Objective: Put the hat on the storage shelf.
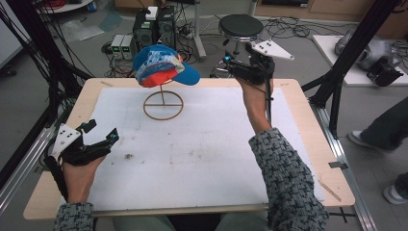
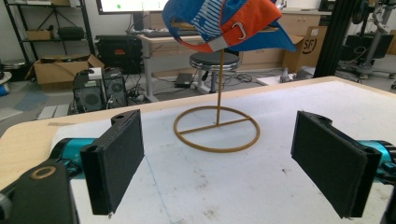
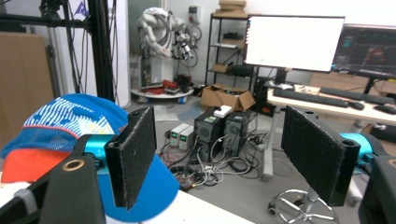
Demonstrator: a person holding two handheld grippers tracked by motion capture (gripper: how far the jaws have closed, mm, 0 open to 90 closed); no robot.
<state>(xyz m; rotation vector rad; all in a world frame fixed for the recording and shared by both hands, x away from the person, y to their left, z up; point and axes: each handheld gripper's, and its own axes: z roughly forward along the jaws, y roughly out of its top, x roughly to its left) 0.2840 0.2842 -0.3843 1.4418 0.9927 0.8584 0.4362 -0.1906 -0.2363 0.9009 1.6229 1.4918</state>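
A blue and orange cap (image 1: 163, 65) hangs on a gold wire stand (image 1: 162, 96) at the far middle of the table. My left gripper (image 1: 102, 130) rests open at the near left of the white mat, its jaws pointing toward the stand. In the left gripper view the cap (image 2: 224, 23) and the stand (image 2: 219, 84) lie ahead, between the wide-apart pads of the left gripper (image 2: 219, 158), well beyond them. My right gripper (image 1: 228, 65) is held up over the table's far edge, right of the cap. In the right gripper view the right gripper (image 3: 224, 154) stands open with nothing between its pads, and the cap (image 3: 65, 121) lies beside and behind its left pad.
A white mat (image 1: 202, 144) covers most of the wooden table (image 1: 298, 89). Beyond the far edge are a black stool (image 1: 240, 26), computer towers (image 1: 154, 26) and cables on the floor. Black frame posts (image 1: 351, 53) flank the table. A person's shoe (image 1: 361, 138) is at the right.
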